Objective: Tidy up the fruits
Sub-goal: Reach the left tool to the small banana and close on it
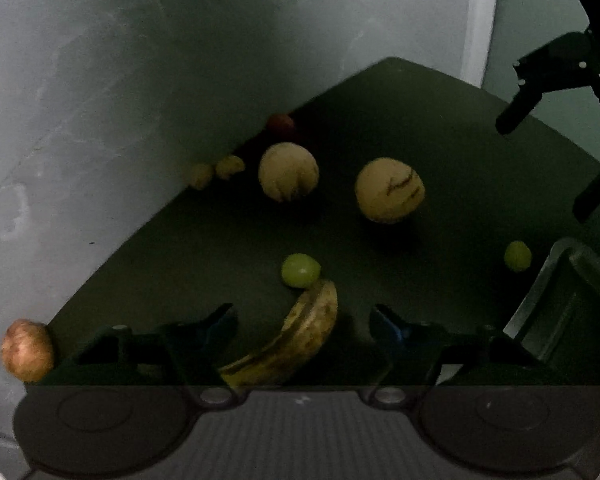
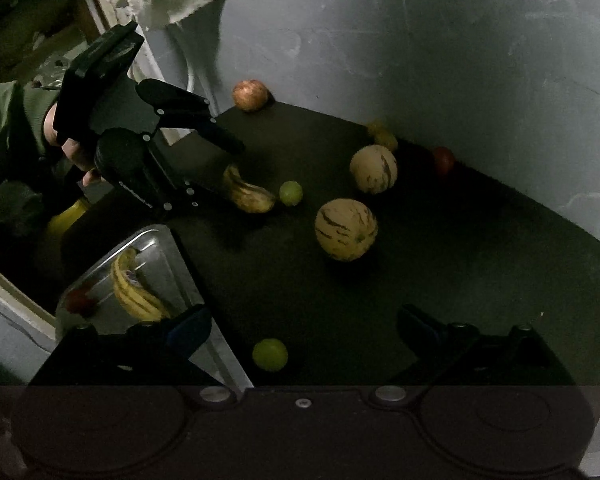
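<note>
A spotted yellow banana point(image 1: 300, 332) lies on the dark mat point(image 1: 440, 128) between the fingers of my left gripper point(image 1: 302, 320), which stands open astride it; I see gaps on both sides. The right wrist view shows the same banana point(image 2: 252, 196) under the left gripper point(image 2: 230, 168). A green grape point(image 1: 301, 270) touches its tip. My right gripper point(image 2: 304, 326) is open over the mat with nothing held; another grape point(image 2: 270, 354) lies just below its left finger. Two striped round melons point(image 2: 346, 229) point(image 2: 373, 168) sit mid-mat.
A metal tray point(image 2: 156, 236) at the mat's left holds bananas point(image 2: 134, 288) and a red fruit point(image 2: 78, 300). A brownish apple point(image 2: 250, 95), small yellow fruits point(image 2: 382, 132) and a red fruit point(image 2: 443, 160) lie along the grey wall point(image 2: 420, 40). A hand point(image 2: 72, 152) holds the left gripper.
</note>
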Tool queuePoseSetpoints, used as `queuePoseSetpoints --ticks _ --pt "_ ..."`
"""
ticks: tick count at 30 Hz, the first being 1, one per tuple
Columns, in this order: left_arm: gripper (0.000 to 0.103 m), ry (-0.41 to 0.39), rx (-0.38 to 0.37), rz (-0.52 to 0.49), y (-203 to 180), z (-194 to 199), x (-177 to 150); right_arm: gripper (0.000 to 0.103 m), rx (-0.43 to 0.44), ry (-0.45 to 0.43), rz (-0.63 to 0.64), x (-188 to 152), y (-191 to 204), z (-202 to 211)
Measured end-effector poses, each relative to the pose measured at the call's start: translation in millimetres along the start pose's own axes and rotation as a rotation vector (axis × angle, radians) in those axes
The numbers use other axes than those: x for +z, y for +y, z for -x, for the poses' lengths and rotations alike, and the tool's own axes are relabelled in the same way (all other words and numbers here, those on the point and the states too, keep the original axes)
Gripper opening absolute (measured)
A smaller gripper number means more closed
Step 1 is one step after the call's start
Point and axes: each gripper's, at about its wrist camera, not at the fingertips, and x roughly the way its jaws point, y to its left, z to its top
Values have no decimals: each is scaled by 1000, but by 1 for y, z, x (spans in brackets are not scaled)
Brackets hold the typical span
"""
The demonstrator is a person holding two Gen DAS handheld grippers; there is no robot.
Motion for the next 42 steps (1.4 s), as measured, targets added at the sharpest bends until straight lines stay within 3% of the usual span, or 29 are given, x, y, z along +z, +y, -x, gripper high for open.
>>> queuePoseSetpoints --ticks 5,16,25,28,32,38,40,42 --pt "60 29 -35 -21 7 -14 -4 92 3 19 -22 -5 7 -13" --pt "52 79 -54 -125 17 -24 -10 91 15 49 -32 -6 24 -36" --pt "41 69 -78 -141 23 -28 -9 81 -17 100 -39 -11 30 -49" --pt "38 61 -81 -132 25 -27 -10 76 -21 109 -43 -13 30 -50" --pt "36 51 -75 -127 23 -25 -12 60 -27 119 -67 -16 27 -52" --pt "36 50 -63 -125 20 -26 -11 55 -42 114 -79 -17 25 -52" --pt "36 49 -61 -123 19 -22 -13 46 -46 119 -77 -17 26 -52" --pt "36 46 -61 -117 20 -22 -14 42 -53 127 -64 -18 28 -51"
